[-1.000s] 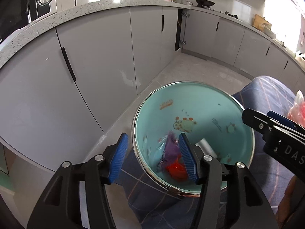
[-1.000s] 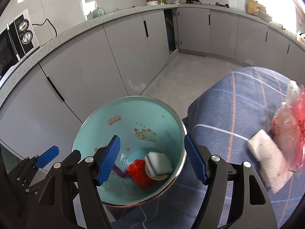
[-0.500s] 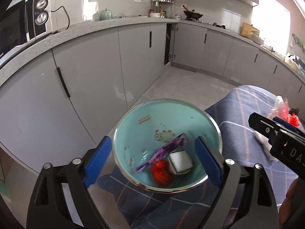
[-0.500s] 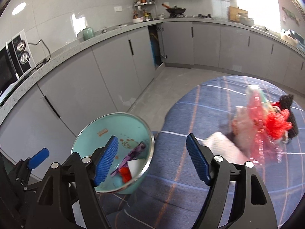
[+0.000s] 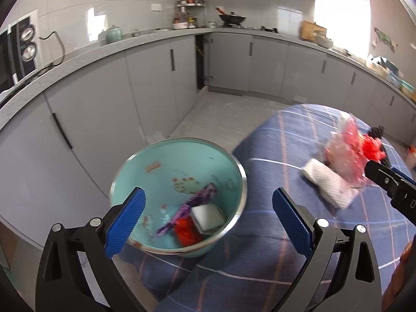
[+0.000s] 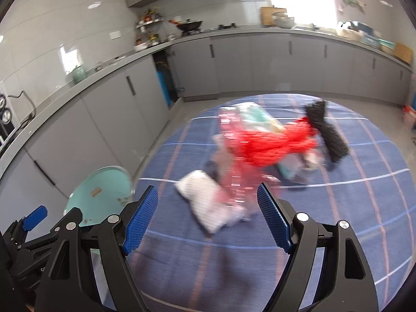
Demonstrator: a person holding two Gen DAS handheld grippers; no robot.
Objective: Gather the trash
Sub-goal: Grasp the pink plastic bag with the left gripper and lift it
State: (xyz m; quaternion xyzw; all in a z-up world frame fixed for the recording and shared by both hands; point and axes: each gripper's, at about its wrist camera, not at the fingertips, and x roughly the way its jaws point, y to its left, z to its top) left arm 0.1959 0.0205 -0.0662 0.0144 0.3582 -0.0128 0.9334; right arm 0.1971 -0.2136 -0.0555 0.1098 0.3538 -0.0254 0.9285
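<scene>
My left fingers (image 5: pixel 208 219) have just spread wide and empty above the teal bowl (image 5: pixel 179 171), the purple wrapper (image 5: pixel 192 208) now lying inside it. My right fingers (image 6: pixel 206 219), also wide and empty, swing from the bowl toward the trash pile (image 6: pixel 262 145) beside it on the worktop (image 6: pixel 364 208); more remains.

Both tongs, left tongs (image 5: pixel 208 221) and right tongs (image 6: pixel 206 219), have black angular frames with silver screws, and textured blue pads (image 5: pixel 124 222) (waffle-patterned) lining each finger.
</scene>
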